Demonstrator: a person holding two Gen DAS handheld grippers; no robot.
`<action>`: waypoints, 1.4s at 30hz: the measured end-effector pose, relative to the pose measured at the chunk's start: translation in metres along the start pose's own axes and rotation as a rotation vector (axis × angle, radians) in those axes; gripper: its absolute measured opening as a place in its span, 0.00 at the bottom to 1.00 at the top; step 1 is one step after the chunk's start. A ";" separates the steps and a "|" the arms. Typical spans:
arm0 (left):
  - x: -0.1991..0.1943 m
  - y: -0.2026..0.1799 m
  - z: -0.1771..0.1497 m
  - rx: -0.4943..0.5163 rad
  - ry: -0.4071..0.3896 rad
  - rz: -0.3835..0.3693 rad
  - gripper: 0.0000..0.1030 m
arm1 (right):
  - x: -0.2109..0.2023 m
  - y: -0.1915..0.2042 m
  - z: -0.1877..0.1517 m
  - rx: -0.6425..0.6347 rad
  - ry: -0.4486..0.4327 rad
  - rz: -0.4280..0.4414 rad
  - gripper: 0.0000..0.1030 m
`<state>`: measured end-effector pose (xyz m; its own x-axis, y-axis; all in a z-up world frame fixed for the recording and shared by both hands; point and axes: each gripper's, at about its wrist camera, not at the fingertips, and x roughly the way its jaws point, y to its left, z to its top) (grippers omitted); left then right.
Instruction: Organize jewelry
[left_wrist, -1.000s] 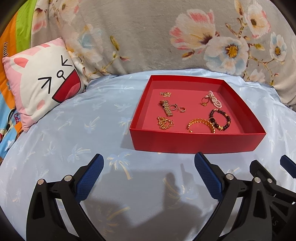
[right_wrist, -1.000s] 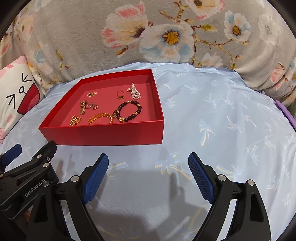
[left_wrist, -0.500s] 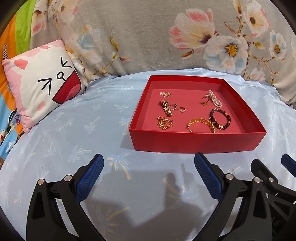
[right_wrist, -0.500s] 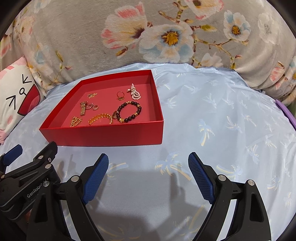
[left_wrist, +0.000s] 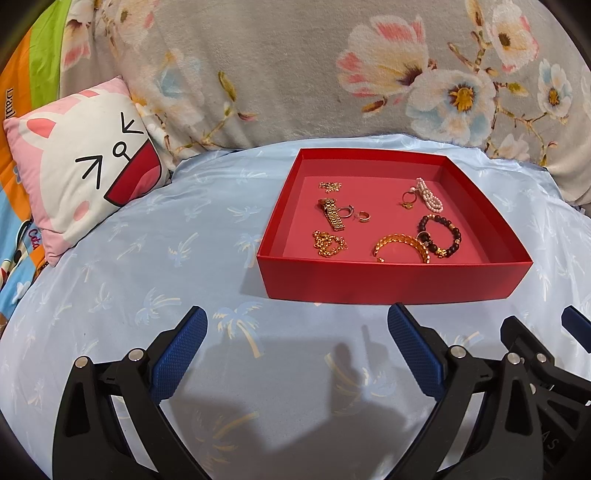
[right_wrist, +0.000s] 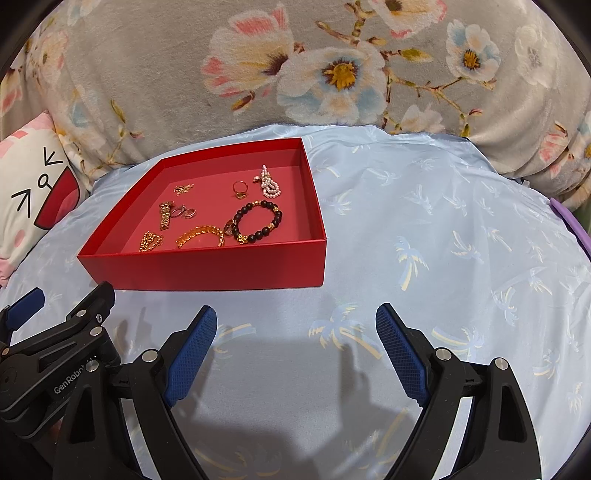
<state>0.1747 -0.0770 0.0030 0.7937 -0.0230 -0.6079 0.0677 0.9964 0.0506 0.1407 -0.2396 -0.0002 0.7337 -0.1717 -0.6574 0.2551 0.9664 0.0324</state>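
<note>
Left gripper (left_wrist: 297, 328): one, hovering nearest the camera over the blue sheet, short of the red tray's front wall; its two blue pads are standing spread wide with nothing between them.
Right gripper (right_wrist: 295, 326): one, hovering beside the left one, also short of the tray's front wall; its two pads are likewise spread apart and pinching nothing.
Blue sheet (left_wrist: 177, 266): one, printed with palm trees, lying under the tray and carrying it.
Red tray (left_wrist: 391, 278): one, shallow and open-topped, sitting flat on the sheet; all the jewelry is lying inside it.
Gold chain (left_wrist: 328, 243): one, bunched at the tray's front left.
Gold bangle (left_wrist: 402, 243): one, open-ended, lying by the front wall, right of the chain.
Dark bead bracelet (left_wrist: 441, 234): one, touching the bangle's right end.
Gold watch band (left_wrist: 332, 214): one, lying mid-tray on the left.
Small rings (left_wrist: 354, 213): two, just right of the watch band.
Gold ring (left_wrist: 408, 199): one, lying mid-tray toward the right, touching the pearl piece.
Pearl strand (left_wrist: 428, 194): one, looped, near the tray's far right corner.
Small gold piece (left_wrist: 330, 186): one, near the tray's far left; too small to tell its kind.
Cat-face pillow (left_wrist: 85, 166): one, leaning left of the tray.
Floral blanket (left_wrist: 295, 74): one, rising behind the tray.
</note>
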 end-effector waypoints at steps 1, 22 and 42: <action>0.000 0.000 0.000 0.000 0.001 -0.002 0.93 | 0.000 0.000 0.000 0.001 0.000 0.000 0.83; 0.000 -0.001 0.000 0.002 0.000 0.000 0.93 | 0.001 -0.001 0.000 0.003 0.003 0.000 0.83; -0.002 -0.002 -0.002 0.022 -0.023 0.002 0.87 | 0.003 -0.002 -0.001 0.006 0.005 -0.001 0.83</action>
<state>0.1718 -0.0790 0.0031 0.8076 -0.0234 -0.5893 0.0796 0.9944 0.0696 0.1415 -0.2418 -0.0033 0.7306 -0.1713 -0.6609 0.2591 0.9652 0.0362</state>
